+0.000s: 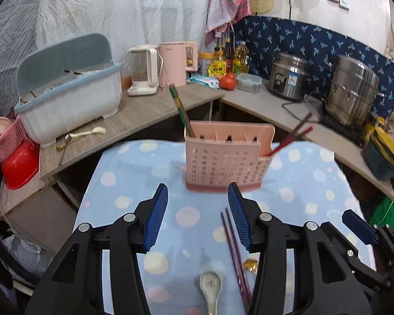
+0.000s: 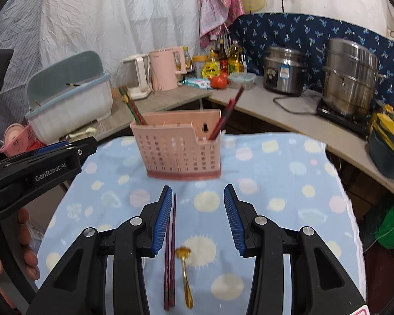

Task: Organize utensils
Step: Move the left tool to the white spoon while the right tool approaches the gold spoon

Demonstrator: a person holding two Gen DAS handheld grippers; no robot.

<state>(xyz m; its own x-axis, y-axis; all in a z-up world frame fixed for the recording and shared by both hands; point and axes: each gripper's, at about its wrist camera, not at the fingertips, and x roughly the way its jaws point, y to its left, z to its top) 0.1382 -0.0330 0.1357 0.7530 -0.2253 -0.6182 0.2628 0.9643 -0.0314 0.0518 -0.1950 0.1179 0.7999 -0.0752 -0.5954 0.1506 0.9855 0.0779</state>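
A pink slotted utensil holder [image 1: 224, 157] [image 2: 182, 151] stands on a blue dotted cloth [image 1: 134, 181] [image 2: 275, 173]. Green chopsticks [image 1: 181, 110] [image 2: 132, 106] lean out of its left end, red ones [image 1: 289, 137] [image 2: 227, 114] out of its right. On the cloth lie dark red chopsticks [image 1: 235, 254] [image 2: 170, 257], a white ceramic spoon [image 1: 210, 287] and a gold spoon [image 2: 185, 275]. My left gripper [image 1: 198, 193] is open above the cloth, the white spoon between its arms. My right gripper [image 2: 196, 194] is open, the gold spoon below its gap.
Worktops wrap around behind: a dish rack box [image 1: 68, 97], two kettles [image 1: 144, 71], bottles [image 1: 231, 57], a tomato [image 1: 227, 81], a rice cooker [image 1: 289, 76] and a steel pot [image 1: 352, 92]. A hand [image 2: 26, 244] holds the left gripper's body.
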